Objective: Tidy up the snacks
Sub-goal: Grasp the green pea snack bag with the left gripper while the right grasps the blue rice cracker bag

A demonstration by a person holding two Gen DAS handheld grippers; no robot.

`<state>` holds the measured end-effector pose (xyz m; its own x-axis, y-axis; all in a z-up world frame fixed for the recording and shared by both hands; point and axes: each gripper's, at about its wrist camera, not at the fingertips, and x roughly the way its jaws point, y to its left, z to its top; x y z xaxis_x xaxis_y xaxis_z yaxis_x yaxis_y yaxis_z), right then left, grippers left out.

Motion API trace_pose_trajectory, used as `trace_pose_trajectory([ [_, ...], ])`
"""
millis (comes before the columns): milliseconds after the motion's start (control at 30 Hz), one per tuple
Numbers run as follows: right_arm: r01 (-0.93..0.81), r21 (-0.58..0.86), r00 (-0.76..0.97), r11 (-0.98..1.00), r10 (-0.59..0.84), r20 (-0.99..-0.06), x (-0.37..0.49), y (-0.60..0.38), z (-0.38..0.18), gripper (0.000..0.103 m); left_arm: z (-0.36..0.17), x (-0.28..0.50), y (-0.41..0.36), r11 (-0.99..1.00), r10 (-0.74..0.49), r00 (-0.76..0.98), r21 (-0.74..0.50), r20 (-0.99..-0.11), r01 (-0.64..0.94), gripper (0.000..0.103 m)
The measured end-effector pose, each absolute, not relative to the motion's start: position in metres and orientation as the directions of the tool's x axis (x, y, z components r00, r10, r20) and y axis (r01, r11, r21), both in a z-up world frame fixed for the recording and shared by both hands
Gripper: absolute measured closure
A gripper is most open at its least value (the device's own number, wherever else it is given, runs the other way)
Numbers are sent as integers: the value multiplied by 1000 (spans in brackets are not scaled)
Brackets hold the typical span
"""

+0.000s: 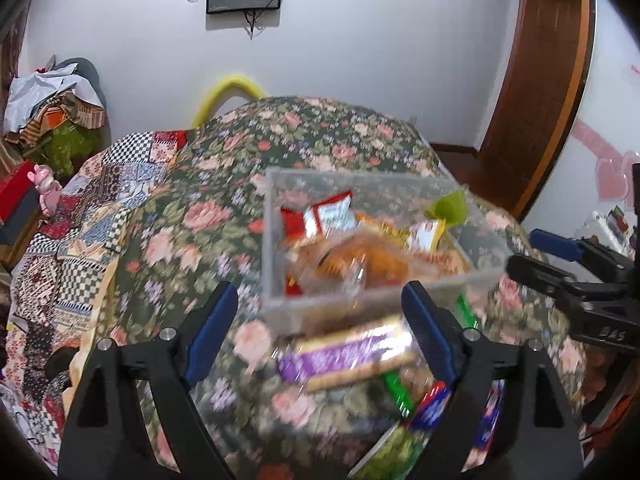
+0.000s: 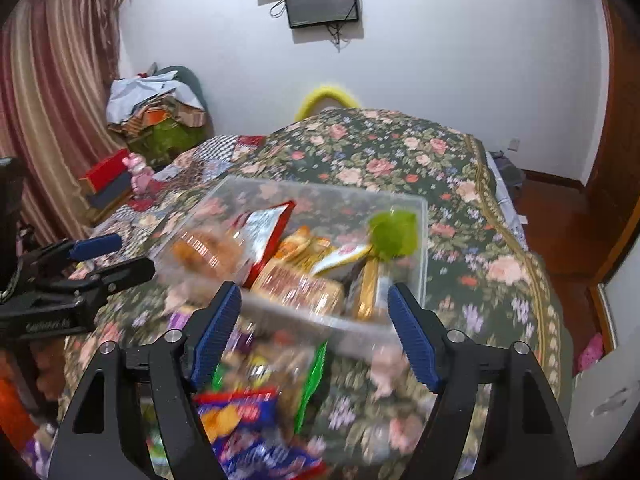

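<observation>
Several snack packets (image 1: 348,354) lie loose on the flowered bed (image 1: 208,216), just in front of one clear bin (image 1: 276,240) already holding more; blur stops an exact count. They look light, crinkly and slippery, so pinching a flat sealed edge seems safest, gently, since biscuits inside may crack. Two claws are here: the left claw (image 1: 320,332) and right claw (image 2: 314,330) both gape wide, holding nothing, above the loose pile.
</observation>
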<state>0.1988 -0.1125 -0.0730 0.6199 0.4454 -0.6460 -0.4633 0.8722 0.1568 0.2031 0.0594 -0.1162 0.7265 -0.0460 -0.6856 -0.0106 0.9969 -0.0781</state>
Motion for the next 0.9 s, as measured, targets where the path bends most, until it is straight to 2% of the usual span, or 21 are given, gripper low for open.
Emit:
trace_pose_trajectory([
  [67, -469, 157, 615, 869, 449, -648, 189, -114, -77, 18, -123, 194, 63, 998, -40, 708, -68, -705, -11, 19],
  [467, -516, 207, 448, 831, 468, -762, 150, -93, -135, 18, -178, 146, 67, 997, -52, 581, -71, -812, -9, 19],
  [633, -545, 153, 417, 825, 424, -804, 144, -80, -156, 18, -190, 133, 61, 996, -63, 540, -89, -839, -24, 19],
  [700, -541, 151, 414, 827, 418, -809, 143, -80, -160, 22, -191, 128, 56, 994, -86, 530, -111, -844, -15, 19],
  [733, -536, 156, 413, 830, 419, -809, 142, -83, -160, 32, -192, 126, 52, 993, -102, 523, -122, -846, -4, 19],
  [767, -534, 171, 404, 828, 428, -809, 142, -86, -160, 36, -192, 125, 48, 992, -109, 519, -126, -848, 3, 19],
  [900, -529, 218, 391, 820, 463, -795, 133, -100, -157, 46, -194, 126, 30, 991, -133, 497, -133, -858, 35, 19],
])
